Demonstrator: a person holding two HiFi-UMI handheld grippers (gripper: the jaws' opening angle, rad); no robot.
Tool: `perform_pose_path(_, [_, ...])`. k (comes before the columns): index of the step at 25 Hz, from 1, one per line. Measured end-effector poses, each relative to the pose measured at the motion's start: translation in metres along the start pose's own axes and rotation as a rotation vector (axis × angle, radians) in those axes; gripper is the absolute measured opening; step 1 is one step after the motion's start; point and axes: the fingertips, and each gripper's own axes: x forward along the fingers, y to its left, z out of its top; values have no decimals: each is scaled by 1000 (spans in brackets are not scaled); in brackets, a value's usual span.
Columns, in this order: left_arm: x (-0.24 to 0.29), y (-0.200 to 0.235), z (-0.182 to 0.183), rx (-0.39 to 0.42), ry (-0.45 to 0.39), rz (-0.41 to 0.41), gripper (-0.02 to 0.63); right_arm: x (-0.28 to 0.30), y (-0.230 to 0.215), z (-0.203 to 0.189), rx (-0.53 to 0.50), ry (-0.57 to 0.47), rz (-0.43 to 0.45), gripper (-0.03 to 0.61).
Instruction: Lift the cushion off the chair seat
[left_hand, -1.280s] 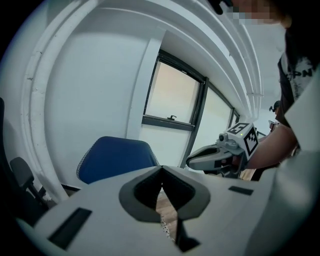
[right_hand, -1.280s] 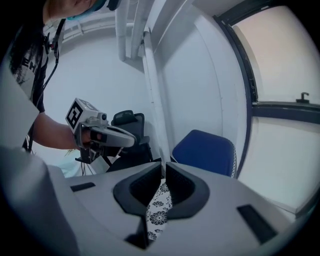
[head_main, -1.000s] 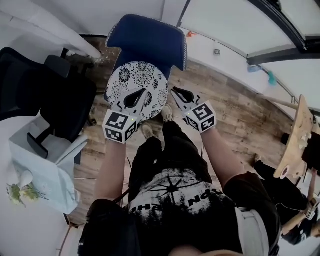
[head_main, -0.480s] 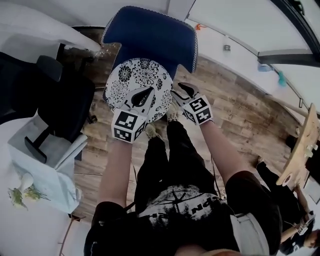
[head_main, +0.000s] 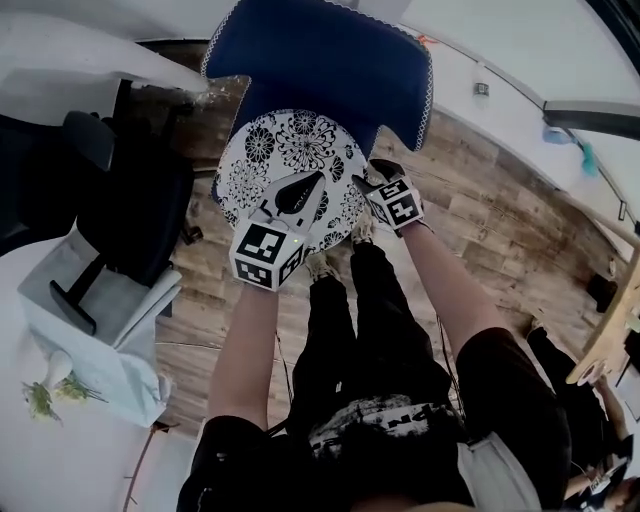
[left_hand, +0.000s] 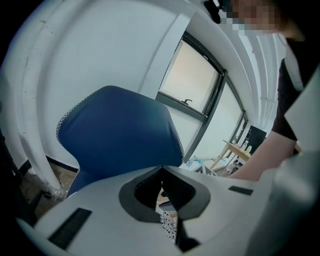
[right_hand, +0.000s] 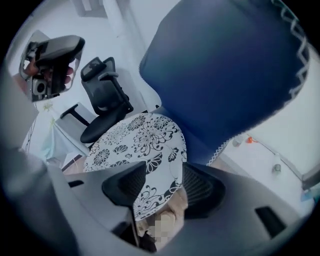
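A round white cushion (head_main: 290, 150) with black flower print lies over the seat of the blue chair (head_main: 320, 60), hiding the seat; whether it rests on it I cannot tell. My left gripper (head_main: 300, 185) reaches over the cushion's near edge and is shut on a thin fold of printed fabric (left_hand: 167, 227). My right gripper (head_main: 368, 180) is at the cushion's right edge. Its jaws are opening and stand wide, with the cushion's edge (right_hand: 135, 140) between them. The chair's back (right_hand: 225, 70) rises behind.
A black office chair (head_main: 120, 200) stands left of the blue chair. A white table (head_main: 60, 400) with a pale cloth and flowers is at the lower left. A wooden table (head_main: 610, 340) is at the far right. The person's legs (head_main: 370, 300) stand on the wood floor.
Both grippers and the cushion have sunk toward the blue chair, which now looms larger. The right gripper has moved in to the cushion's right edge and its jaws have spread.
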Motion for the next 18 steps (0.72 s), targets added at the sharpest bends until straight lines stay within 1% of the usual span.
perform_pose_path(5, [4,19,-18,-35,1,25,14,41,-10,-16,31,40,0,215])
perform_pose_path(10, [3,24,-30,-50,-1,26,14,63,-23,-23,17,73,-31,215])
perform_pose_path(12, [0,24,-33,-42,-4,23,14,69,-24,-26,17,95,-36,215])
perform_pose_path(15, [-5,20,-36,-18,1,19,14,74,-26,-27,-11,123,-52,215])
perform_pose_path(18, [-9,20,-43,-16,11,26,14,76,-28,-27,-29,143,-64,215])
